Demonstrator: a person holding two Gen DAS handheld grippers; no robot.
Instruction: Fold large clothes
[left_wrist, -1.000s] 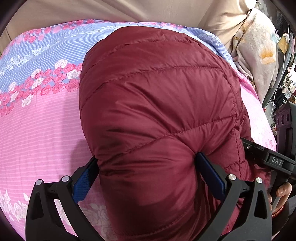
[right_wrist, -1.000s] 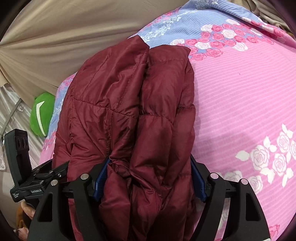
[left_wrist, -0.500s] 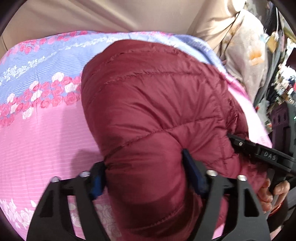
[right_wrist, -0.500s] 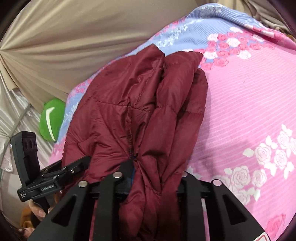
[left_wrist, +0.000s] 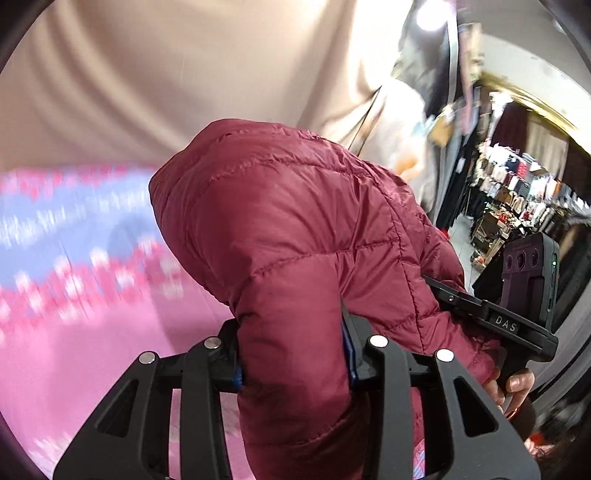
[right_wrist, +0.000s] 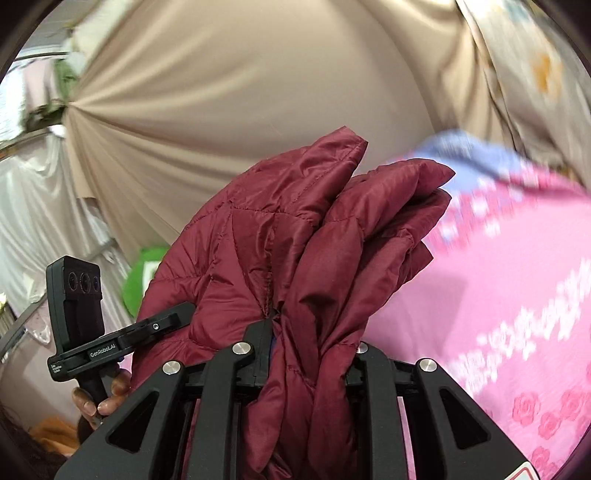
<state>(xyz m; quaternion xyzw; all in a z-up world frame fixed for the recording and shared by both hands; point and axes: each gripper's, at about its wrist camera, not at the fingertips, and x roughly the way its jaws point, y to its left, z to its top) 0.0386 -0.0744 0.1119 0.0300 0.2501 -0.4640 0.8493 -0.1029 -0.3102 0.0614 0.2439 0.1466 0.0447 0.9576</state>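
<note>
A maroon quilted puffer jacket is bunched and lifted off the pink floral bedspread. In the left wrist view my left gripper has a thick roll of it between its blue pads, jaws closing and pressing into the fabric. In the right wrist view the jacket stands up in folded layers, and my right gripper pinches a gathered bundle of them, jaws still closing. Each view shows the other gripper's handle beside the jacket, held by a hand. The jacket's lower part is hidden.
The bedspread spreads under and right of the jacket. A beige curtain hangs behind the bed. A green cushion sits at the left, a floral cloth at the upper right. Clothes racks fill the far right.
Both grippers closed down on the jacket and rose with it. The jacket left the bed, and both views tilted up toward the curtain.
</note>
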